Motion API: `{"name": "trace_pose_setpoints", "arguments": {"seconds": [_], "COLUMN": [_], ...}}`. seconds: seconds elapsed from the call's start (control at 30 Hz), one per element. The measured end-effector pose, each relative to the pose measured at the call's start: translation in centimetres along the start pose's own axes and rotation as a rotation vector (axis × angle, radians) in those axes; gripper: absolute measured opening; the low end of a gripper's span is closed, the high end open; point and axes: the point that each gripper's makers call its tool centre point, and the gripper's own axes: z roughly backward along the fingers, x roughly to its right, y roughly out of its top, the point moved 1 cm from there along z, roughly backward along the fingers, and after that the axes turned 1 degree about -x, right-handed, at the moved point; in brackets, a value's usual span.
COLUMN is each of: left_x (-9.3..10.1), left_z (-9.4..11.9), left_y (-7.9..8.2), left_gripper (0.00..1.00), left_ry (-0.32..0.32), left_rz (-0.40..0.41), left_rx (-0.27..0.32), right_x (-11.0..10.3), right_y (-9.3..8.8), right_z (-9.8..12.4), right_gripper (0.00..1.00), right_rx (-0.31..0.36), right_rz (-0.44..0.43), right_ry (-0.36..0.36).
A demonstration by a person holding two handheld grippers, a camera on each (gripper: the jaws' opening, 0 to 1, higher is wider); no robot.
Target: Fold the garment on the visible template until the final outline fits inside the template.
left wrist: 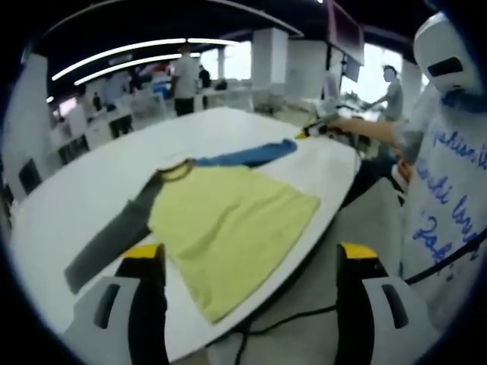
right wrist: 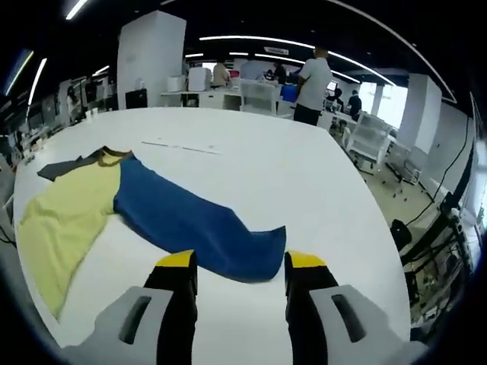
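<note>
the shirt [left wrist: 232, 220] lies flat on the white table [left wrist: 91, 182], yellow body in the middle, grey sleeve [left wrist: 114, 239] out one way and blue sleeve [left wrist: 247, 154] the other. in the left gripper view the sleeves make the long axis, running from 7 o'clock up to 1 o'clock, with the collar [left wrist: 176, 169] toward 11 and the hem hanging near the table edge at 5. in the right gripper view the blue sleeve [right wrist: 198, 224] stretches from the collar [right wrist: 110, 156] at 10 o'clock down to its cuff at 6, and the cuff ends just short of the right gripper [right wrist: 240, 266].

left gripper [left wrist: 251, 262]: jaws spread wide, nothing between them, one jaw over the table by the grey sleeve, the other off the edge. right gripper: jaws apart, empty.

a faint marked line [right wrist: 181, 146] lies on the table beyond the shirt. the room is an open office with ceiling light strips, desks, chairs and people standing. a person in a white printed shirt [left wrist: 449, 190] is at 3 o'clock in the left gripper view.
</note>
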Motion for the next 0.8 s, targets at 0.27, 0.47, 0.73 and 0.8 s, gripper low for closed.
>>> {"name": "trace_pose_setpoints", "arguments": {"seconds": [0.27, 0.47, 0.73, 0.8], "left_x": [-0.1, -0.1, -0.2, -0.1], "left_z": [-0.1, -0.2, -0.4, -0.5], "left_y": [0.0, 0.1, 0.1, 0.1], "left_gripper": [0.9, 0.92, 0.94, 0.95], "left_ry": [-0.001, -0.004, -0.004, -0.006], "left_rz": [0.003, 0.006, 0.008, 0.013], "left_rx": [-0.011, -0.015, -0.042, -0.043], "right_x": [1.2, 1.9, 2.4, 2.5], "right_y": [-0.9, -1.8, -2.4, -2.5], "right_z": [-1.2, -2.0, -3.4, -3.9], "right_gripper": [0.42, 0.4, 0.36, 0.36], "right_rx": [-0.019, -0.039, -0.057, -0.062], "right_rz": [-0.016, -0.023, -0.057, -0.053], "right_ry": [-0.02, -0.034, -0.046, -0.046]}}
